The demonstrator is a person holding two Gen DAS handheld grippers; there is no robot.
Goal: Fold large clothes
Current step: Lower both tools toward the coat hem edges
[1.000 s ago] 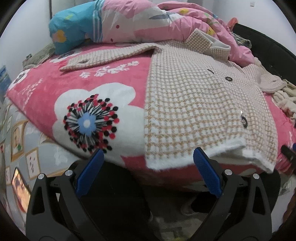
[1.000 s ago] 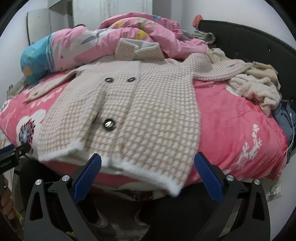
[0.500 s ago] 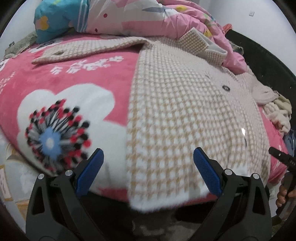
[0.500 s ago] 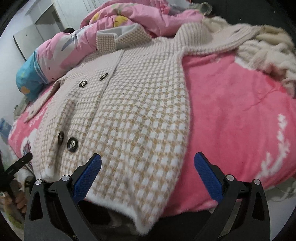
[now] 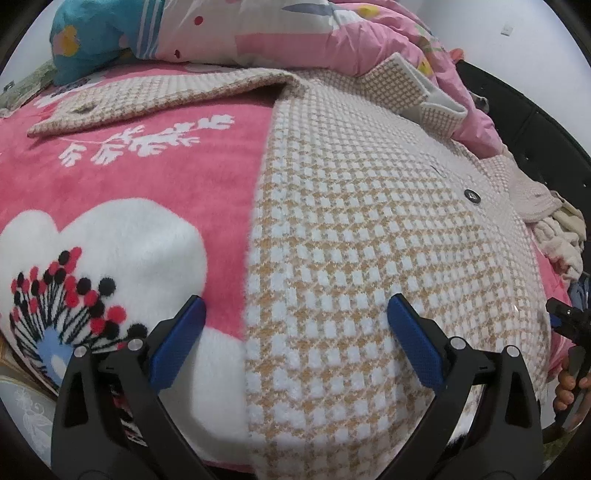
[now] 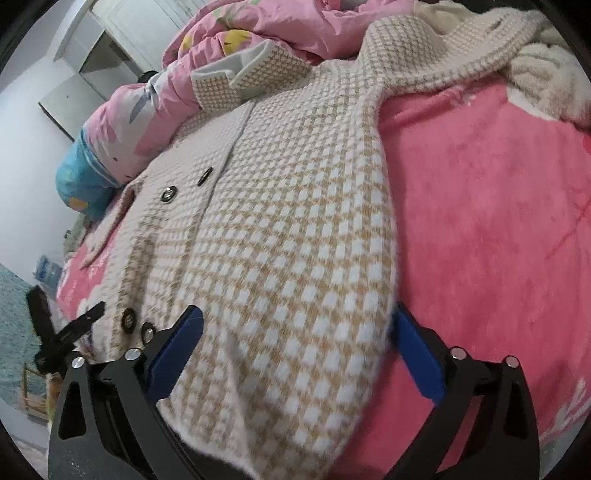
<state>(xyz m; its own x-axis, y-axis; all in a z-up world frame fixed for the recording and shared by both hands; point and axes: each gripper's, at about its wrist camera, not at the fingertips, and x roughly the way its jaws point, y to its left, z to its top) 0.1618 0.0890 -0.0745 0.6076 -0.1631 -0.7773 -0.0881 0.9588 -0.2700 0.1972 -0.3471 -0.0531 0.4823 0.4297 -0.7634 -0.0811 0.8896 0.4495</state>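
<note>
- Across the bed, on its pink blanket (image 5: pixel 147 184), the checked coat (image 5: pixel 351 229) lies face up, collar at 12 o'clock, hem at 6 o'clock.
- Both cameras sit closer and lower over the hem than a second ago; the coat fills more of each view.
- Left hand-held gripper (image 5: pixel 295 339) is released, jaws spread astride the coat's left side edge near the hem.
- Right hand-held gripper (image 6: pixel 295 343) is also released, spanning the coat's right edge (image 6: pixel 388 258).
- Bare blanket lies at 9 o'clock of the coat and at 3 o'clock (image 6: pixel 480 221); rumpled quilt (image 5: pixel 295 33) crowds 12 o'clock.
</note>
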